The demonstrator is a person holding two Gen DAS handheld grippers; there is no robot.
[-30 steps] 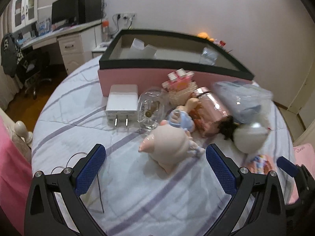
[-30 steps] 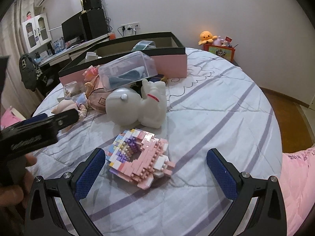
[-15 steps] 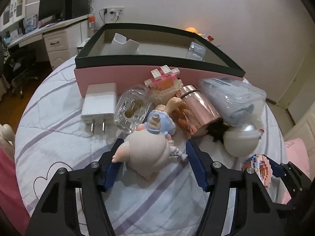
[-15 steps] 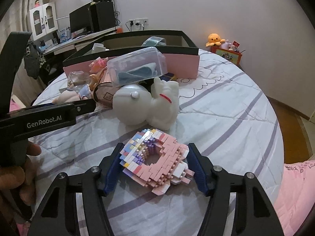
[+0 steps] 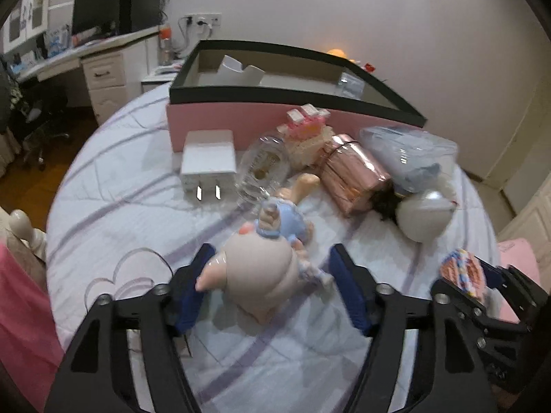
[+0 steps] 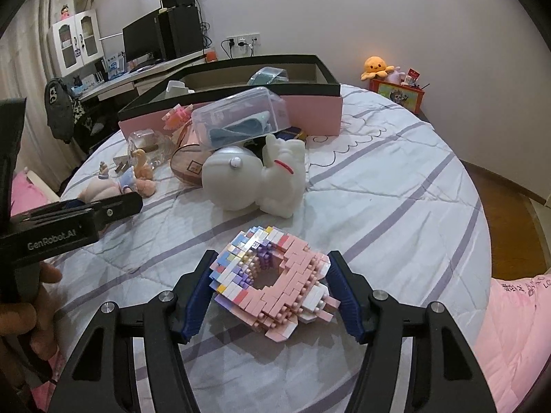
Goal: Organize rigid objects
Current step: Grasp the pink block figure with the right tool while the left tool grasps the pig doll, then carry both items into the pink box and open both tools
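The left gripper (image 5: 270, 292) has its fingers around a pale pink doll (image 5: 260, 268) with a blue top that lies on the bed (image 5: 120, 206). The left pad touches the doll's pointed ear; on the right a narrow gap shows between pad and doll, so a firm pinch cannot be confirmed.

The right gripper (image 6: 268, 292) has its fingers pressed against both sides of a pink and pastel brick model (image 6: 272, 282), which rests on the striped bedcover.

Beyond the doll lie a white charger (image 5: 208, 161), a clear glass bottle (image 5: 263, 168), a rose-gold packet (image 5: 354, 175) and a clear plastic case (image 5: 409, 155), all just in front of a pink box with a black rim (image 5: 292, 96). A small pink brick toy (image 5: 306, 125) leans against the box's front wall. A white cat figure (image 6: 255, 179) lies on its side between the brick model and the box.
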